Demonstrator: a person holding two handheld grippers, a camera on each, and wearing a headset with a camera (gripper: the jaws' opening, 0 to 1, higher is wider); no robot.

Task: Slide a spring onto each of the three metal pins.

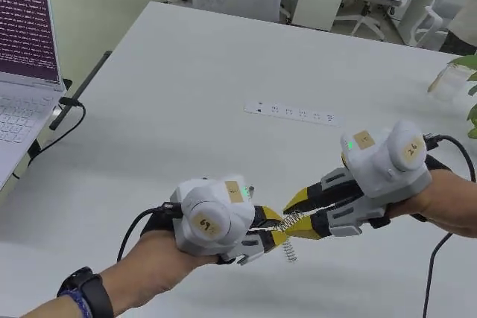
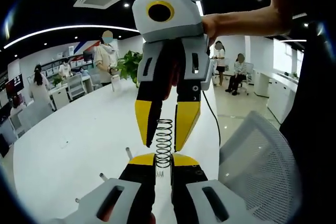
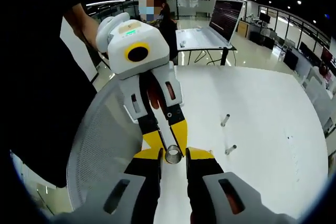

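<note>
Left claw (image 2: pixel 164 157) and right claw (image 3: pixel 173 154) both pinch one spring (image 2: pixel 164 138); if I tug unevenly, it could fly loose.

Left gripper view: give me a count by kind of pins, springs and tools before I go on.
Pins: 3
Springs: 2, the held spring and a loose spring on the table
Tools: 2, the left tool and the right tool
Total: 7

Laptop (image 1: pixel 22 27), power strip (image 1: pixel 294 114), plant (image 1: pixel 469 61) on table (image 1: pixel 186 109)
</note>
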